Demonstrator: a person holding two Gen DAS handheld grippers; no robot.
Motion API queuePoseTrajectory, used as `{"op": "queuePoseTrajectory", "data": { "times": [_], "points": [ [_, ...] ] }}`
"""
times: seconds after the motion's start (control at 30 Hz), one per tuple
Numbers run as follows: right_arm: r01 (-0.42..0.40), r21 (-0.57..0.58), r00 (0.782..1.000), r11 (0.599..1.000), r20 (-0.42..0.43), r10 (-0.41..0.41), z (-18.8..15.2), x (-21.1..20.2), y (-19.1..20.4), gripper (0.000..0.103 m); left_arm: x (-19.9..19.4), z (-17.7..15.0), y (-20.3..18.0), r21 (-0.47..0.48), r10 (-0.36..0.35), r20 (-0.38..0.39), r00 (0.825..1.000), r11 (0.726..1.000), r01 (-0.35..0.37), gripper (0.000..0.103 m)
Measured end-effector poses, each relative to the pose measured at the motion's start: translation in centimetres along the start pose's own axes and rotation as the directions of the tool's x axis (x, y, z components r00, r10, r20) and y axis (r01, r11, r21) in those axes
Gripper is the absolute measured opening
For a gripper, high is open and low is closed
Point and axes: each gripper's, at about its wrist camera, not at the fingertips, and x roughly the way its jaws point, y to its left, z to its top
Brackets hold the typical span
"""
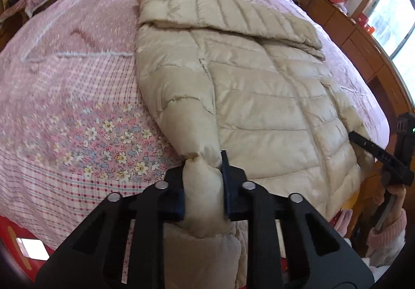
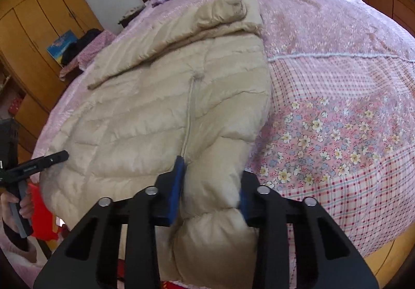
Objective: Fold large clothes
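Tools [image 1: 202, 185] [image 2: 210, 191] each pinch beige puffer jacket [image 1: 259, 97] hem.

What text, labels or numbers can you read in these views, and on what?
Nothing can be read.
Left gripper: small white print on its side, too blurred to read.
Right gripper: faint marks on its side, too small to read.
Jacket: no label or brand shows.

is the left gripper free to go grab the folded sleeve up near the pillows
Probably not yet: the left gripper is shut on the jacket hem, so it must let go first. Nothing lies between it and the sleeve.
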Motion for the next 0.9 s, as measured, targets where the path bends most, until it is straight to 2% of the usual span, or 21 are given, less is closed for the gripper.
{"op": "queuePoseTrajectory", "data": {
  "times": [0.2, 0.43, 0.6, 0.7, 0.9],
  "points": [
    [-0.067, 0.020, 0.997, 0.998, 0.036, 0.066, 0.3, -2.9, -0.2, 0.019, -2.8, -0.2, 0.0, 0.007, -0.010, 0.006, 1.000, 1.000, 0.010, 0.016],
    [-0.112, -0.002, 0.993, 0.994, 0.027, 0.112, -0.5, -5.3, 0.8, 0.016, -6.1, -1.2, -0.3, 0.039, -0.017, -0.005, 1.000, 0.999, 0.017, 0.016],
    [-0.089, -0.022, 0.995, 0.996, 0.040, 0.090, -0.9, -7.3, 1.3, 0.013, -8.3, -1.5, -0.6, 0.057, -0.041, -0.007, 0.999, 0.997, 0.042, 0.016],
    [-0.090, -0.018, 0.994, 0.996, 0.064, 0.091, -0.5, -7.5, 1.2, 0.013, -8.3, -0.9, -0.8, 0.056, -0.050, 0.004, 0.999, 0.997, 0.050, 0.016],
    [-0.120, -0.018, 0.984, 0.993, 0.130, 0.122, 2.7, -6.7, 1.3, 0.012, -8.0, 1.9, -0.4, 0.024, -0.104, 0.046, 0.994, 0.994, 0.103, 0.016]
  ]
}}
